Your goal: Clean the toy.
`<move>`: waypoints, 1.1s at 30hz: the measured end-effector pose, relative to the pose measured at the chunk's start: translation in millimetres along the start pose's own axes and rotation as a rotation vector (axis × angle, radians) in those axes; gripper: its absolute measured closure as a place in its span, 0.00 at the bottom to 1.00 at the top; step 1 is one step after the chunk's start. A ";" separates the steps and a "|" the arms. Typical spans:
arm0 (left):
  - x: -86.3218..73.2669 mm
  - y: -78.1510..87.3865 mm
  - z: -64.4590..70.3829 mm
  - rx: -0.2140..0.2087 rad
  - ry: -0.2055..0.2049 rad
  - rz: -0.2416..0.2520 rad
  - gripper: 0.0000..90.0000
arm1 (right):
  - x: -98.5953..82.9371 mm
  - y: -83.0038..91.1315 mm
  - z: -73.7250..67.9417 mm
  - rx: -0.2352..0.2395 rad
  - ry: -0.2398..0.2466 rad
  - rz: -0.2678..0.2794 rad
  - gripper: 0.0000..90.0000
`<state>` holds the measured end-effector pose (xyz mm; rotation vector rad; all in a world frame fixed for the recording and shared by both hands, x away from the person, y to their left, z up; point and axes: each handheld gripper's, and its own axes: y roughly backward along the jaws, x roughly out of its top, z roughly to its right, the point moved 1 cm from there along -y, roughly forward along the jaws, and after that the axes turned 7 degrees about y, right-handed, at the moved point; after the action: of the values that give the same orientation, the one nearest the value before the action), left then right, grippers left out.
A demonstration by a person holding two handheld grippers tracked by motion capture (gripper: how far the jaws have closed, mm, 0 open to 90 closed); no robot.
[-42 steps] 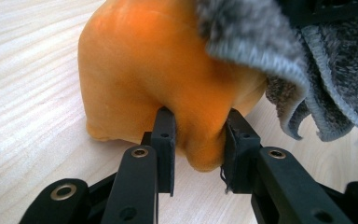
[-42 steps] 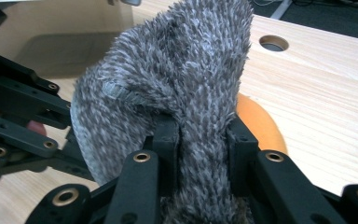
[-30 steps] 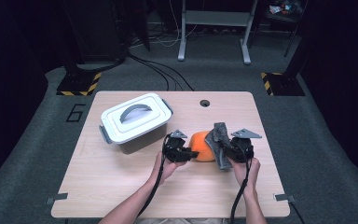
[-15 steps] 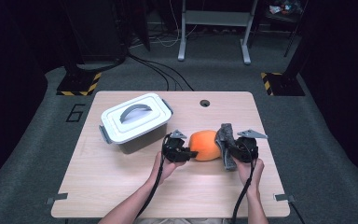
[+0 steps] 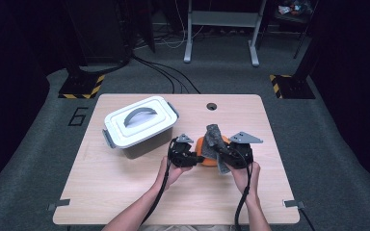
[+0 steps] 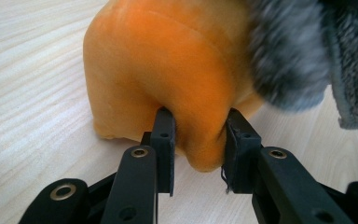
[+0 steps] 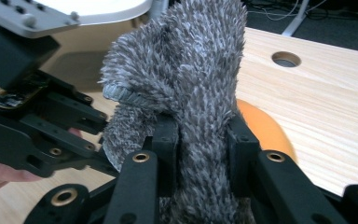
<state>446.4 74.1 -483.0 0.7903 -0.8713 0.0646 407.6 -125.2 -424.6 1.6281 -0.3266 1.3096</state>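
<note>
An orange plush piece (image 5: 205, 150) (image 6: 168, 65) lies on the wooden table (image 5: 125, 192) near its middle. My left gripper (image 5: 191, 156) (image 6: 198, 140) is shut on a fold of its lower edge. A grey fuzzy cloth (image 5: 216, 140) (image 7: 191, 79) drapes over the orange piece's right side and shows at the right edge of the left gripper view (image 6: 307, 51). My right gripper (image 5: 224, 156) (image 7: 200, 144) is shut on the grey cloth, which stands up between the jaws. The two grippers sit close together, facing each other across the orange piece (image 7: 261, 128).
A white lidded storage box (image 5: 139, 126) with a grey handle and side latches stands at the table's back left, just behind the left gripper. A round cable hole (image 5: 211, 106) sits near the far edge. A desk frame and cables stand on the floor beyond.
The right gripper has come back left with the grey cloth, from beside the orange piece to over its right side. The left gripper has held its place.
</note>
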 end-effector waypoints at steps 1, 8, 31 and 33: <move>0.0 -0.1 0.1 0.000 0.000 0.000 0.77 | 0.4 -2.3 -1.1 -0.001 0.008 -0.009 0.77; 0.0 -0.4 1.0 -0.007 -0.010 -0.012 0.77 | -4.9 -13.0 4.7 -0.054 0.017 -0.052 0.77; -1.4 0.3 1.5 0.009 -0.068 0.019 0.69 | -46.3 -19.1 63.3 -0.148 -0.194 -0.117 0.77; -2.4 1.0 3.2 0.030 -0.097 0.026 0.63 | -45.8 -19.3 63.5 -0.153 -0.194 -0.119 0.77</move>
<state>442.3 73.3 -482.8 0.8151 -0.9739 0.0626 441.4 -182.9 -469.6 1.6214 -0.4293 1.0151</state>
